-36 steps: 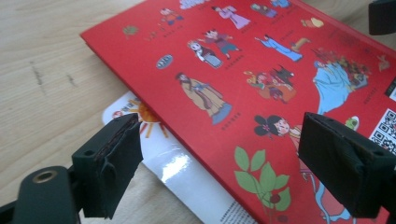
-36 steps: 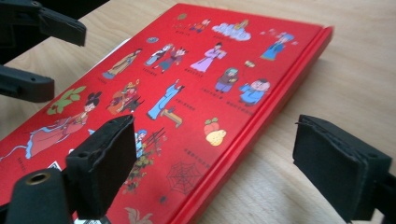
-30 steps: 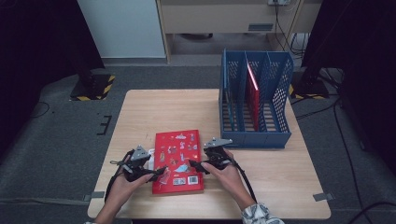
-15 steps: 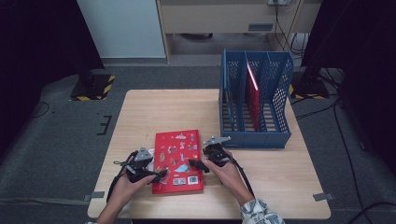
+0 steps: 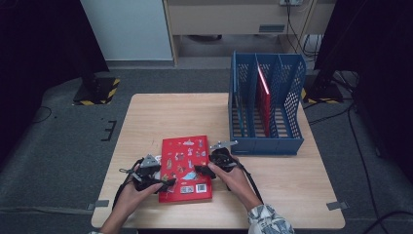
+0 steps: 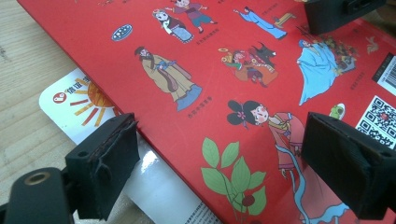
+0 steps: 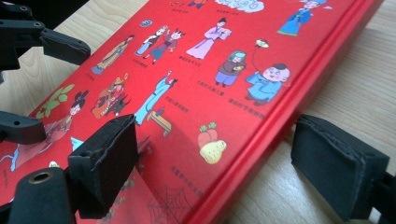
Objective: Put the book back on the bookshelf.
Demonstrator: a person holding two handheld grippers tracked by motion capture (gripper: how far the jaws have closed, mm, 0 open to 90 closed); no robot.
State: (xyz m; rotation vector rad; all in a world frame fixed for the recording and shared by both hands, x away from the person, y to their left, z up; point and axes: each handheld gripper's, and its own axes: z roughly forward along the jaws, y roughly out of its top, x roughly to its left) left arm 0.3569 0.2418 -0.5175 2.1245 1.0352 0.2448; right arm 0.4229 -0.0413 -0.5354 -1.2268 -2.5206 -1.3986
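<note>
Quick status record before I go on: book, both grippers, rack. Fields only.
book: red book lying flat on the table, cover with cartoon figures facing up
under book: white printed sheet showing at its left edge
left gripper: open, jaws have just been opening, astride the book's left edge, fingers not pressing
right gripper: open, astride the book's right edge, fingers clear of it
rack: blue file rack at the table's far right, one red book upright in its middle slot

A red picture book [image 5: 186, 167] lies flat on the table's near edge, cartoon figures and barcode facing up, white sheet peeking from underneath.
</note>
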